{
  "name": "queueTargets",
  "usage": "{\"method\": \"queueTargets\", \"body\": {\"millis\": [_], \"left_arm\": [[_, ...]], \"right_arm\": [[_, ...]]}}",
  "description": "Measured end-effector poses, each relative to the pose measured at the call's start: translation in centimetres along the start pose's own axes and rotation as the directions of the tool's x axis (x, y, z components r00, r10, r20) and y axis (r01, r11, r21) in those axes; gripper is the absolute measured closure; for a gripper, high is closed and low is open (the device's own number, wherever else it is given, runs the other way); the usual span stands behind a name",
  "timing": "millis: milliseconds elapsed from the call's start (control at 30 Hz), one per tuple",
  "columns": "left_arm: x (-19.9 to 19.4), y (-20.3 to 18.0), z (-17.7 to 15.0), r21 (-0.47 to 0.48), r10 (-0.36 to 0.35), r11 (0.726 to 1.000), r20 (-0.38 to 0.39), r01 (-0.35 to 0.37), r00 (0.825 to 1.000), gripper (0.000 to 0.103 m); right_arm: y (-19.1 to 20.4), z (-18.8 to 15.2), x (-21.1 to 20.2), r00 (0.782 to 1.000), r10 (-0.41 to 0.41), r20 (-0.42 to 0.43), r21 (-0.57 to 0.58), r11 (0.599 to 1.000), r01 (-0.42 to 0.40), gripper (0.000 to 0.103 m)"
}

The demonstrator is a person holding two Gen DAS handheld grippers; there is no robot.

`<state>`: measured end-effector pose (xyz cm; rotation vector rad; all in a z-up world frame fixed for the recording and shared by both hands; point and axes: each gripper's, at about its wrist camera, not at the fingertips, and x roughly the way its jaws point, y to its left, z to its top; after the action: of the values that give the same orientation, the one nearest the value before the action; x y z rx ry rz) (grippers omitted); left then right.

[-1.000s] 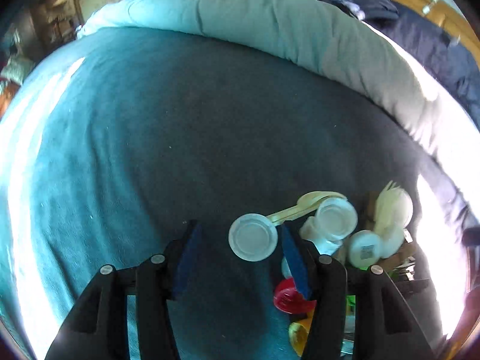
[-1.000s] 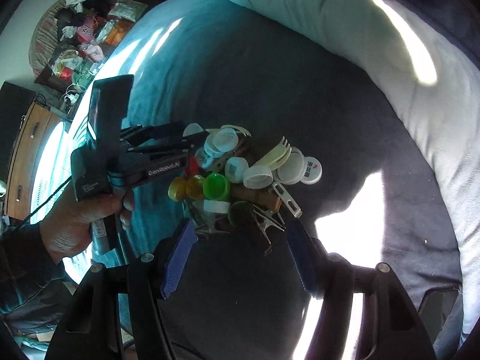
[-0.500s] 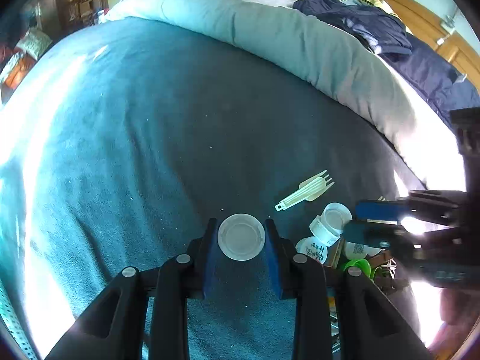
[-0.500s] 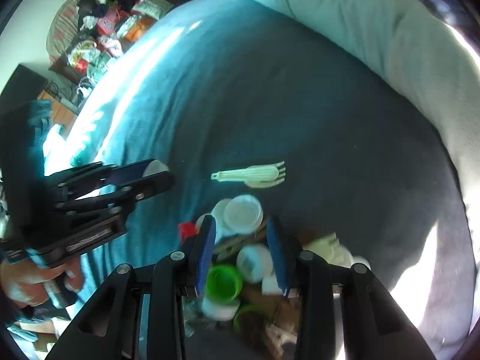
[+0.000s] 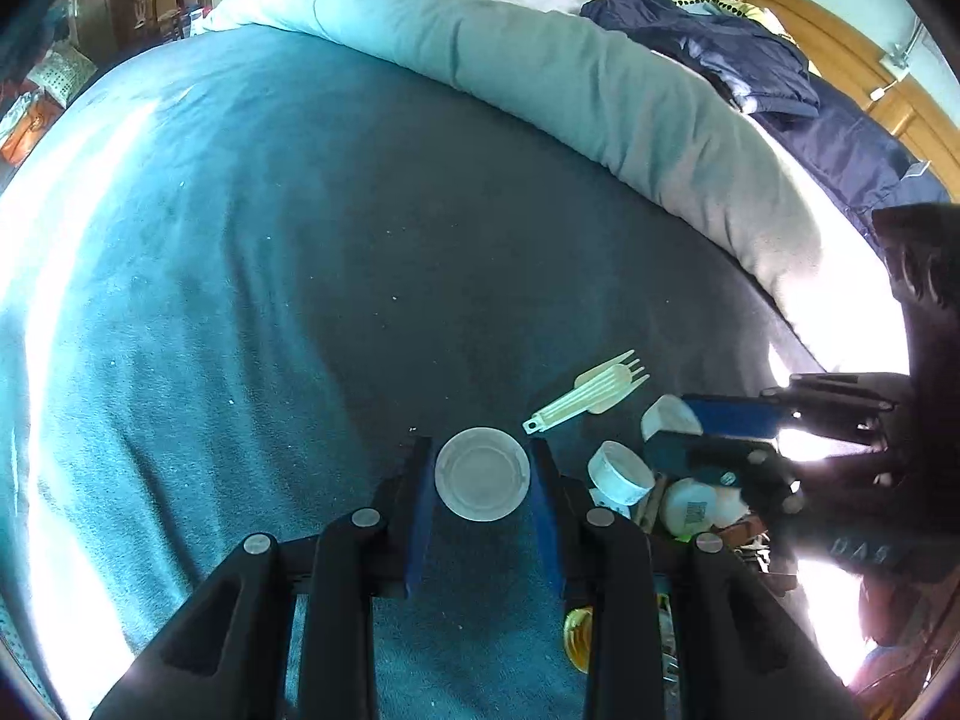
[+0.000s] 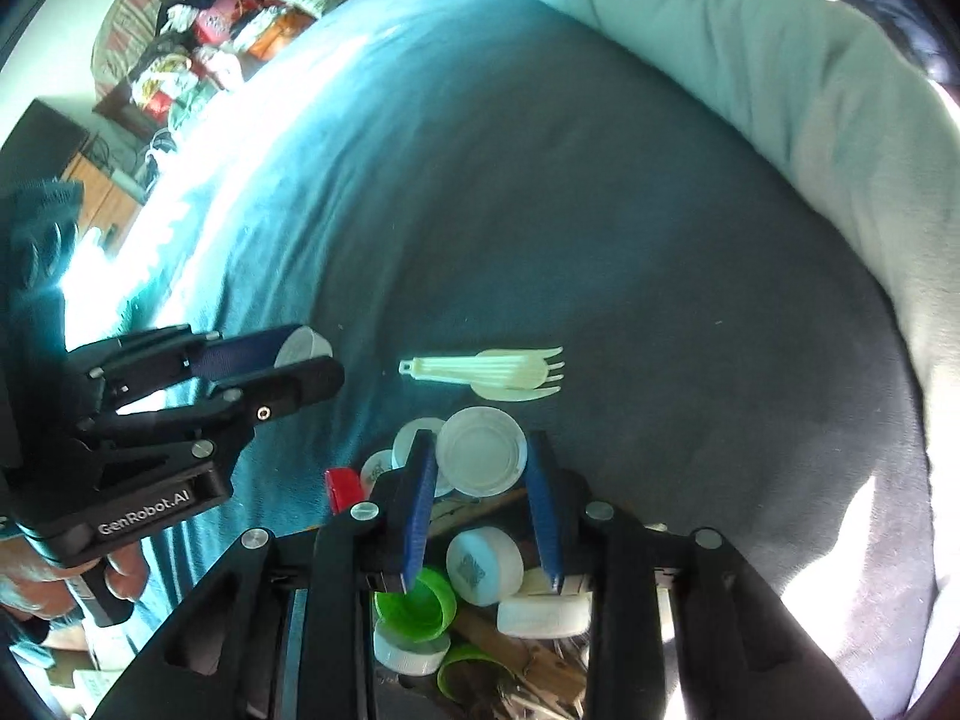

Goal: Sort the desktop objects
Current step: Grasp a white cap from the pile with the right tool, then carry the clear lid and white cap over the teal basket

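My left gripper (image 5: 480, 447) is shut on a round white cap (image 5: 483, 483), held just above the dark teal blanket (image 5: 270, 300). The right wrist view shows that left gripper (image 6: 312, 357) at the left with the cap (image 6: 303, 345) between its pads. My right gripper (image 6: 478, 438) is closing on another white cap (image 6: 480, 459) at the top of a pile of caps; both pads touch its rim. A cream folding fork and spoon set (image 6: 486, 372) (image 5: 591, 399) lies just beyond the pile. From the left wrist view, the right gripper (image 5: 666, 429) comes in from the right.
The pile holds a green cap (image 6: 414, 600), a white cap with a printed code (image 6: 483, 564), a red cap (image 6: 343, 487) and wooden pegs. A rolled pale duvet (image 5: 540, 66) borders the blanket at the back, with a dark jacket (image 5: 720, 54) behind. A hand (image 6: 36, 576) holds the left gripper.
The left gripper closed on the white cap and lifted it slightly. The right gripper moved down over the pile, and its jaws narrowed around a white cap.
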<state>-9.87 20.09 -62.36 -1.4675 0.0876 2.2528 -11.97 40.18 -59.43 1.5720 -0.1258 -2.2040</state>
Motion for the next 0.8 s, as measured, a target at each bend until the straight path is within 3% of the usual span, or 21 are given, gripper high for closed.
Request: {"method": "queueTargets", "body": {"millis": [300,533,800], "left_arm": [[-7.5,-1.2,1.4,-0.021,0.012,1.0,0.044,-0.011,0.999,0.073],[-15.2,-0.8,3.4,-0.013,0.066,0.998,0.089,-0.065,0.994,0.073],[-21.7,2.8,4.5,-0.059,0.152,0.987,0.105,-0.147,0.983,0.073]], "right_arm": [[2.0,1.4,-6.0,0.999,-0.031,0.042,0.046,0.999,0.029,0.074],[6.7,4.1,-11.7,0.995,-0.027,0.101,0.003,1.0,0.027,0.074],[13.7,7.8,-15.1,0.989,-0.003,0.148,-0.063,0.998,0.012,0.074]]}}
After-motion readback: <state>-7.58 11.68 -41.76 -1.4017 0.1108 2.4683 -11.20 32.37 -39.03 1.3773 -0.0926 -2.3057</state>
